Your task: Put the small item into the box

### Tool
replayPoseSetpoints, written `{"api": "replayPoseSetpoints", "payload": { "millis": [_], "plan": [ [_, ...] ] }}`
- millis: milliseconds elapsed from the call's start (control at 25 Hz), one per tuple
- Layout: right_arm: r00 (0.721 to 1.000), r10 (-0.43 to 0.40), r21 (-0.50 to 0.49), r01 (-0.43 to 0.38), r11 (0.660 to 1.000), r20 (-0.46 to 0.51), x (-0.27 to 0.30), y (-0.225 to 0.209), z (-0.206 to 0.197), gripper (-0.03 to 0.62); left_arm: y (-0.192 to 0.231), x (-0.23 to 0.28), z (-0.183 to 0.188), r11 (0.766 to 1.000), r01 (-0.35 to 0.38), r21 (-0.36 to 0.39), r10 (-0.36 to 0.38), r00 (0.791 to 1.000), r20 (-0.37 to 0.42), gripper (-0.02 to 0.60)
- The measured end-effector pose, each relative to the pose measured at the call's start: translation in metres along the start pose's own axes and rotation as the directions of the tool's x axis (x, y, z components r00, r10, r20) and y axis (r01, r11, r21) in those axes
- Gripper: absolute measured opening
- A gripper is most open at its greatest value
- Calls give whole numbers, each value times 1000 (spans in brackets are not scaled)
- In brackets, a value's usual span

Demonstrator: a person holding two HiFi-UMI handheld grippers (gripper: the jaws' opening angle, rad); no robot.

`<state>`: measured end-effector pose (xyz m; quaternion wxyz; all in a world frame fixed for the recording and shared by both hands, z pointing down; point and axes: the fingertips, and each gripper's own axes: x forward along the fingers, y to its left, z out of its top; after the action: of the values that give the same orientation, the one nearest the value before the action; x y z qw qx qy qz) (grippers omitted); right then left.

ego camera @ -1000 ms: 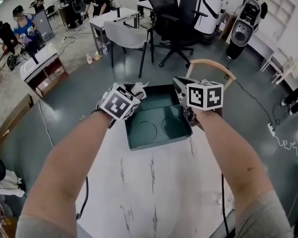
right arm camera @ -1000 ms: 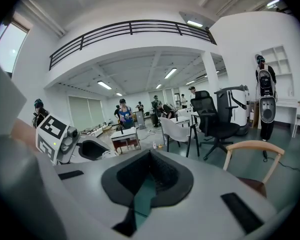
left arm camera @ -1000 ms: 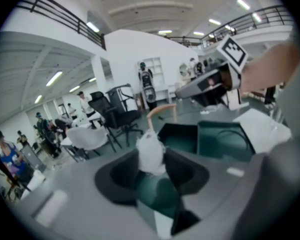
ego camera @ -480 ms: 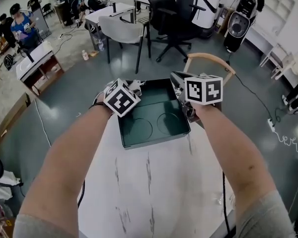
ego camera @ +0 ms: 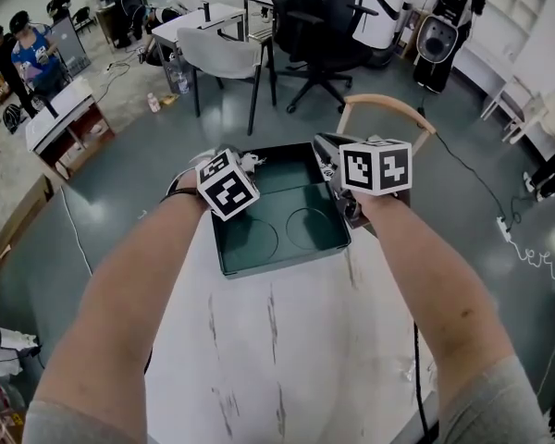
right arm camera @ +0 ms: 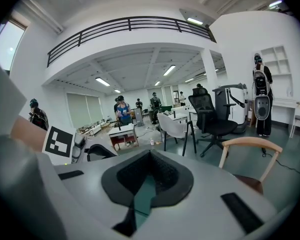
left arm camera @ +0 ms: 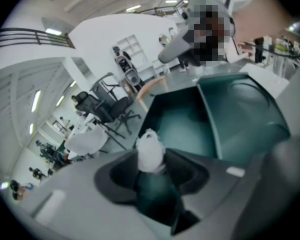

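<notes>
A dark green open box [ego camera: 282, 253] sits at the far end of the white marble table [ego camera: 277, 359]. My left gripper [ego camera: 250, 164] hangs over the box's far left corner, shut on a small crumpled white item [ego camera: 252, 159]. In the left gripper view the white item [left arm camera: 150, 151] stands pinched between the pads, with the box's inside [left arm camera: 240, 119] beyond it. My right gripper [ego camera: 331, 155] is at the box's right wall, shut on it. The right gripper view shows a thin green strip of the box wall [right arm camera: 142, 196] squeezed between the pads.
A wooden chair [ego camera: 388, 109] stands just behind the table, past the box. Farther back are a white chair [ego camera: 217, 54], a black office chair [ego camera: 305, 26] and desks. A cable [ego camera: 536, 257] lies on the floor at the right.
My left gripper has moved a little to the right with the white item, further over the box. The right gripper keeps its hold on the box wall.
</notes>
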<state>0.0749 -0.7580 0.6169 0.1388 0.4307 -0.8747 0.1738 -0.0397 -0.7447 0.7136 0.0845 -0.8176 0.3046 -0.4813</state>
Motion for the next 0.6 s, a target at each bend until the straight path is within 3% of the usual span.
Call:
{"api": "replayPoseSetpoints", "payload": {
  "millis": [320, 600],
  "plan": [
    [1000, -27, -12, 27, 1000, -15, -2, -7, -6, 8, -1, 3, -4, 1000, 1, 23, -1, 1000, -14, 183],
    [999, -36, -16, 36, 999, -15, -7, -9, -7, 8, 0, 1, -4, 999, 2, -41, -2, 1000, -5, 229]
  ]
}}
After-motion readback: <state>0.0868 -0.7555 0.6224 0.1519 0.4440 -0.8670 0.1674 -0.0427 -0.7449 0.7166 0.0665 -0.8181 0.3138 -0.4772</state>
